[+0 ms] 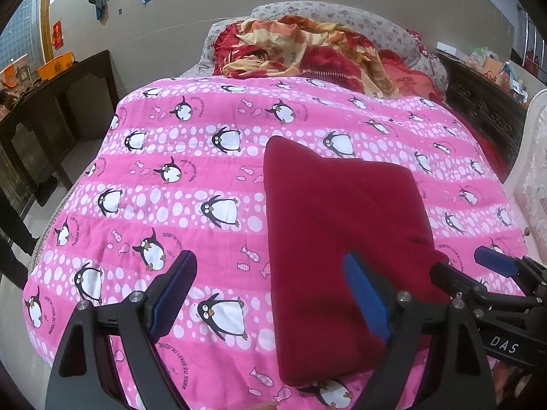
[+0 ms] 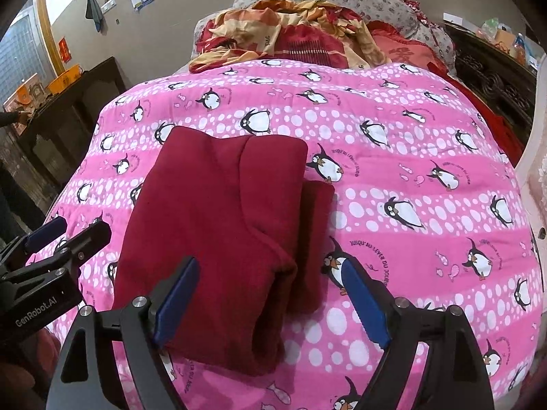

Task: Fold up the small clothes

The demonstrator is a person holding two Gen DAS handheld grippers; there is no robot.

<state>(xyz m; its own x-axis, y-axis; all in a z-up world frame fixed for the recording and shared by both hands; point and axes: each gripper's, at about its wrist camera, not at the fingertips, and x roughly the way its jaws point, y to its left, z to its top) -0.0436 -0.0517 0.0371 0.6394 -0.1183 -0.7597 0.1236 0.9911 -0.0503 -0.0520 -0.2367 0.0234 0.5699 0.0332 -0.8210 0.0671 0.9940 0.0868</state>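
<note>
1. While both jaws stand wide and empty, we find the red garment (image 2: 218,239) folded on the pink quilt (image 2: 410,171); left gripper (image 1: 273,294) and right gripper (image 2: 273,300) hover.
2. Folding seems finished; we next press or set aside.

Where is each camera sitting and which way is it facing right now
Left wrist: on the left gripper, angled down at the pink quilt; its open fingers show, the right gripper beside.
Right wrist: on the right gripper, angled down over the folded red garment; open fingers show.
Shared: quilt, garment, pillows.
</note>
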